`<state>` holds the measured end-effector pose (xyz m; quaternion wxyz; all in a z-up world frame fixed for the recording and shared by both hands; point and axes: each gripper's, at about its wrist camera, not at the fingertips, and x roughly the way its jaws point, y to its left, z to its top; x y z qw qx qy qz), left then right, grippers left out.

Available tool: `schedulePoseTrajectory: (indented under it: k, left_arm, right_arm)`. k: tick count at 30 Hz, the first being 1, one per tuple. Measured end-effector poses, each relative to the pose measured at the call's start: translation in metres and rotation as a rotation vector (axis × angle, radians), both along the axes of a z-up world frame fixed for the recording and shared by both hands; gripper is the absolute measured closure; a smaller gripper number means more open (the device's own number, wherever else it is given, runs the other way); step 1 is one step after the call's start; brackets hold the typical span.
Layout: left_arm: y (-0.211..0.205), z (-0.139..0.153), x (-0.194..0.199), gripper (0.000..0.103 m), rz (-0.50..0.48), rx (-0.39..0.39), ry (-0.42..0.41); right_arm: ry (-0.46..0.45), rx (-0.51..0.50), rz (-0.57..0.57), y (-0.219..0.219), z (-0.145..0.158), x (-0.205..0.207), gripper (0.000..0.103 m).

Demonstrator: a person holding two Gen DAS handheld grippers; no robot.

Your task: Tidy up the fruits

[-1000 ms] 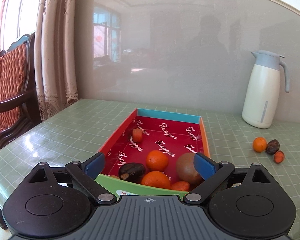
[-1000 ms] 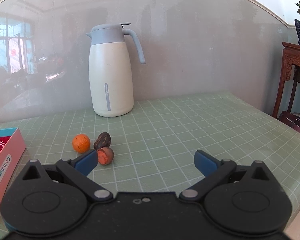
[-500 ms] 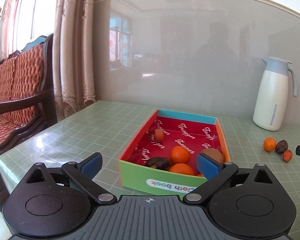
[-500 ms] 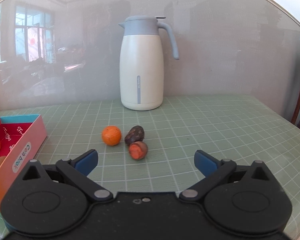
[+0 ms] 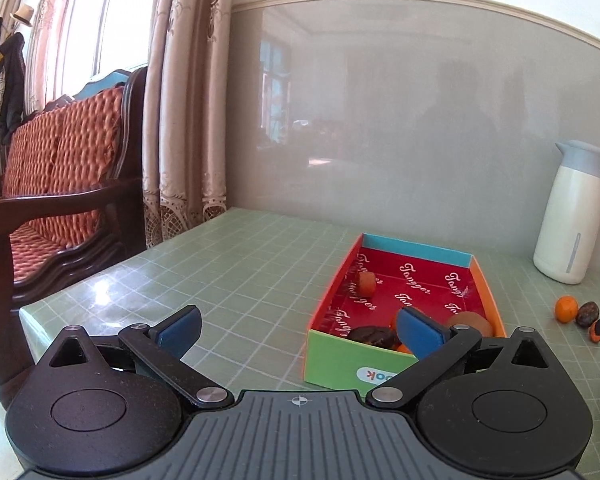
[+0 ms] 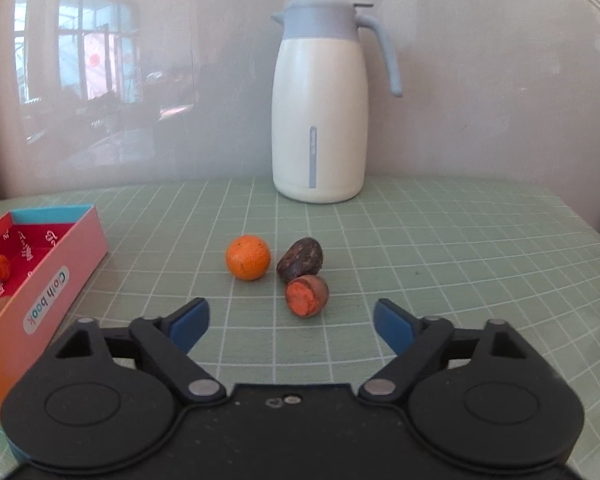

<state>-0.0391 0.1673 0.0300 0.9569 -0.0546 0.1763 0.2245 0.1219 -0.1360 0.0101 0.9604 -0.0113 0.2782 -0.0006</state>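
Note:
A shallow cardboard box (image 5: 342, 368) with a red lining holds several fruits, among them a small orange piece (image 5: 366, 283) and a dark fruit (image 5: 370, 335). My left gripper (image 5: 298, 328) hangs left of and before the box, wide open with nothing in it. In the right wrist view an orange (image 6: 247, 257), a dark brown fruit (image 6: 301, 259) and a cut fruit with orange flesh (image 6: 306, 295) lie loose on the table. My right gripper (image 6: 290, 320) sits just short of the cut fruit, its jaws closing with nothing between them. The box (image 6: 56, 272) shows at its left.
A white thermos jug (image 6: 320, 112) with a grey-blue lid stands against the wall behind the loose fruits. The table wears a green checked cloth (image 6: 460, 264). A wooden chair with a red cushion (image 5: 60, 168) and curtains stand left of the table.
My left gripper has drawn back and to the left, away from the box. My right gripper has swung left and closer to the three loose fruits, and its jaws have narrowed.

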Motion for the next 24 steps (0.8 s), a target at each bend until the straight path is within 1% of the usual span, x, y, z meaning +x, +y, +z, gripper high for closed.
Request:
schedulePoseTrajectory:
  k: [1,3,4,7,9,12,16,21,24]
  left_arm:
    - [0.001,0.000,0.001,0.000,0.002,-0.003,0.002]
    - [0.004,-0.002,0.002,0.000,0.004,-0.009,0.007]
    - [0.004,-0.002,0.003,0.000,0.005,-0.013,0.008]
    - [0.006,-0.003,0.002,0.000,0.014,-0.017,0.007]
    - [0.007,-0.003,0.001,0.000,0.021,-0.016,0.007]
    - [0.010,-0.004,0.000,0.000,0.036,-0.014,0.007]
    - [0.013,-0.004,-0.001,0.000,0.048,-0.017,0.008]
    - [0.014,-0.005,-0.002,0.000,0.052,-0.012,0.012]
    - [0.014,-0.005,-0.001,0.000,0.052,-0.015,0.015]
  right_arm:
    - [0.014,0.008,0.011,-0.001,-0.002,0.004,0.025]
    - [0.040,0.027,0.028,-0.003,-0.004,0.010,0.033]
    - [0.052,0.032,0.032,-0.004,-0.006,0.014,0.035]
    - [0.081,0.036,0.038,-0.005,-0.010,0.023,0.050]
    - [0.097,0.045,0.035,-0.006,-0.012,0.031,0.051]
    - [0.110,0.058,0.027,-0.009,-0.015,0.038,0.057]
    - [0.121,0.082,0.013,-0.011,-0.017,0.042,0.061]
    - [0.120,0.077,0.020,-0.012,-0.018,0.044,0.083]
    - [0.129,0.086,0.021,-0.012,-0.019,0.045,0.088]
